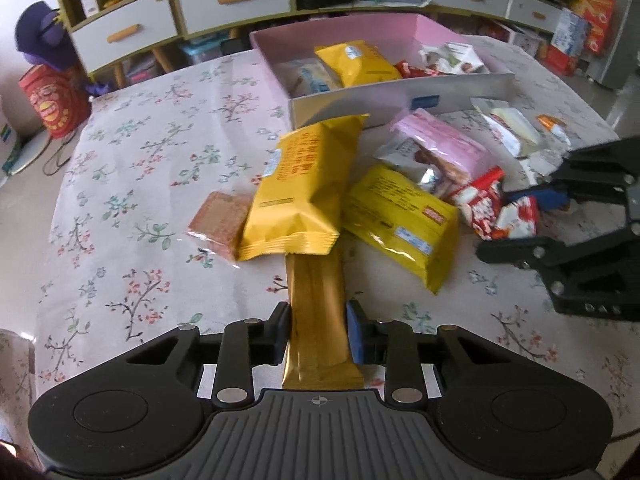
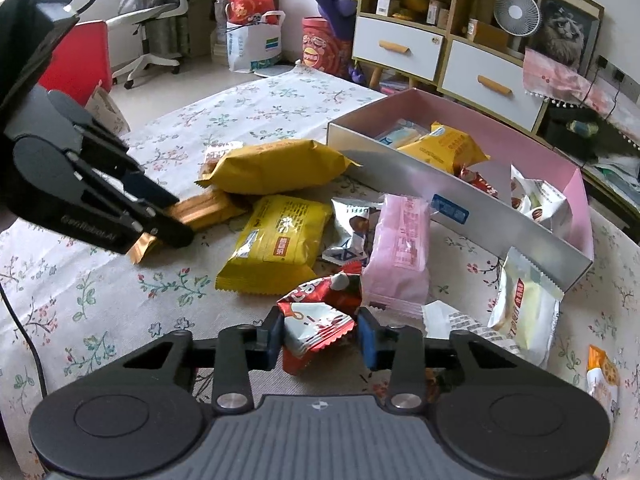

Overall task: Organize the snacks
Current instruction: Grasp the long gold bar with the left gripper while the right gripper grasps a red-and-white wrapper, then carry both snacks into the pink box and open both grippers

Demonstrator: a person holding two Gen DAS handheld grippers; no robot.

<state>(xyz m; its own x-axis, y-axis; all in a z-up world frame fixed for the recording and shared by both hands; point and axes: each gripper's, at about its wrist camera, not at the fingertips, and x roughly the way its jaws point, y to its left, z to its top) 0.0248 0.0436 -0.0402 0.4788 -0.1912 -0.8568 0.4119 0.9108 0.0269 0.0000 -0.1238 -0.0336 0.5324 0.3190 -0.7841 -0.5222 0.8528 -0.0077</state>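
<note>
1. The left hand-held gripper [image 1: 318, 330] is clenched on a long gold wafer pack [image 1: 316, 308] lying on the counter [image 1: 132, 184].
2. The right hand-held gripper [image 2: 320, 334] grasps a red-and-white snack packet [image 2: 320, 316].
3. The pink box [image 2: 500, 136], at one o'clock in the right wrist view, already holds several snacks.
</note>
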